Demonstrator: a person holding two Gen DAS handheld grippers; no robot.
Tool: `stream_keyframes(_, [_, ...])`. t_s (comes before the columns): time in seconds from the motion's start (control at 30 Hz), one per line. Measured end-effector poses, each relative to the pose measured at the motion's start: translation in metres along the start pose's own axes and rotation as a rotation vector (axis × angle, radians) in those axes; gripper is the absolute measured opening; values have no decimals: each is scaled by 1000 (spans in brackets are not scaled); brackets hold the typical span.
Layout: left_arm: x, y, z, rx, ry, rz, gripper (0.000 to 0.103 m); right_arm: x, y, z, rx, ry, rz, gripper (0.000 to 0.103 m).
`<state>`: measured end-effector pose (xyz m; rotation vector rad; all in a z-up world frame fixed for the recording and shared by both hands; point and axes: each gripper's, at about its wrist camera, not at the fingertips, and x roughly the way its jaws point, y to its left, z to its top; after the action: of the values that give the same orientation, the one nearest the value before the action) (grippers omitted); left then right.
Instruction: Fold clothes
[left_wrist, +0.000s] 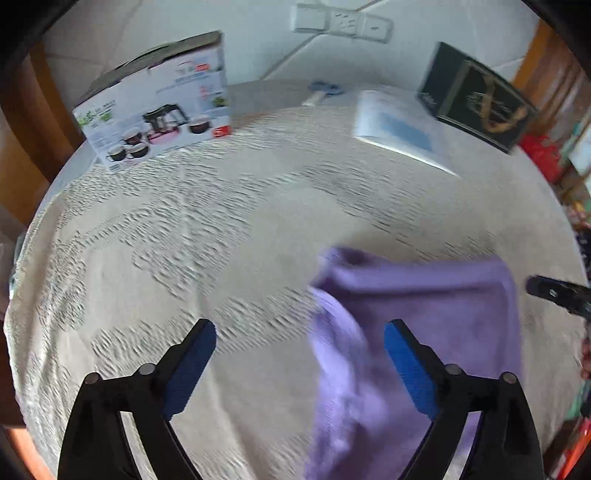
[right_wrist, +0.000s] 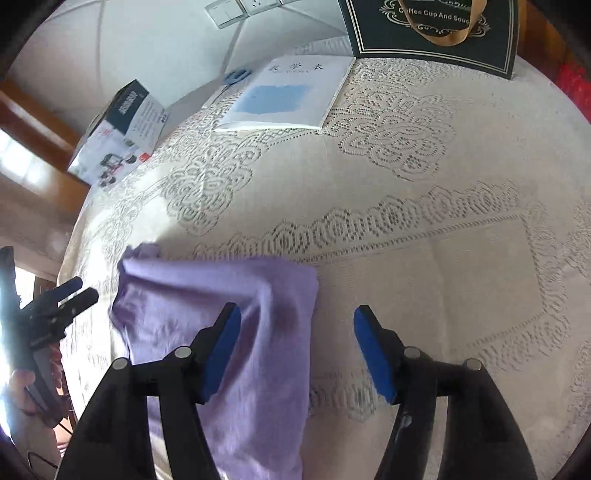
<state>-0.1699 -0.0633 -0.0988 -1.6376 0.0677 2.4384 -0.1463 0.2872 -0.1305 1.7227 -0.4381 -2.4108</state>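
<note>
A folded purple cloth lies flat on the lace tablecloth, running toward the near edge. My left gripper hovers over the cloth's left edge, jaws wide open; its right finger is above the fabric and its left finger above bare tablecloth. My right gripper is open over the cloth's right edge, left finger above the fabric. No pad presses on the cloth. Each gripper shows at the side of the other's view: the right gripper and the left gripper.
At the back of the table stand a white tea-set box and a dark gift box. A white booklet and blue scissors lie between them. A hand grips the left tool.
</note>
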Motion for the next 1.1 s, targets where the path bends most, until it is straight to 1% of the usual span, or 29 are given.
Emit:
stream_keyframes(0.17, [-9,-23,-41,21,27,-8,97,-13,9,-32,-51,22,20,63])
stream_keyframes(0.27, [-4,-26,-65,17,48,17,102,-13,15,-52,-95,41,13,64])
stream_keyframes(0.3, [-1,-27,-72,14,56,27,103,-13,16,-56,-106,47,7,66])
stream_keyframes(0.33, [2,-26,-79,8,64,36,103,-12,16,-60,-112,51,3,75])
stream_keyframes(0.37, [5,-25,-85,-8,76,40,103,-11,15,-62,-114,51,2,80])
stream_keyframes(0.43, [12,-22,-95,-39,91,46,103,-10,13,-65,-109,50,3,80])
stream_keyframes(0.6, [19,-24,-111,-104,99,1,103,-10,14,-63,-125,37,-2,81])
stream_keyframes(0.63, [22,-26,-113,-108,107,3,103,-8,16,-61,-134,37,-7,81])
stream_keyframes(0.7, [32,-30,-118,-105,120,31,103,-4,19,-56,-143,34,-10,81])
stream_keyframes(0.77, [32,-35,-121,-94,98,56,103,-1,23,-50,-157,26,-11,81])
stream_keyframes(0.87, [32,-37,-122,-97,91,63,103,7,26,-40,-174,18,-14,81])
stream_keyframes(0.93, [32,-38,-121,-97,101,61,103,14,28,-32,-180,19,-16,81])
stream_keyframes(1.0, [32,-39,-120,-104,114,59,100,22,28,-25,-185,23,-23,81])
stream_keyframes(1.1, [28,-45,-121,-95,103,50,87,31,28,-17,-192,25,-26,81])
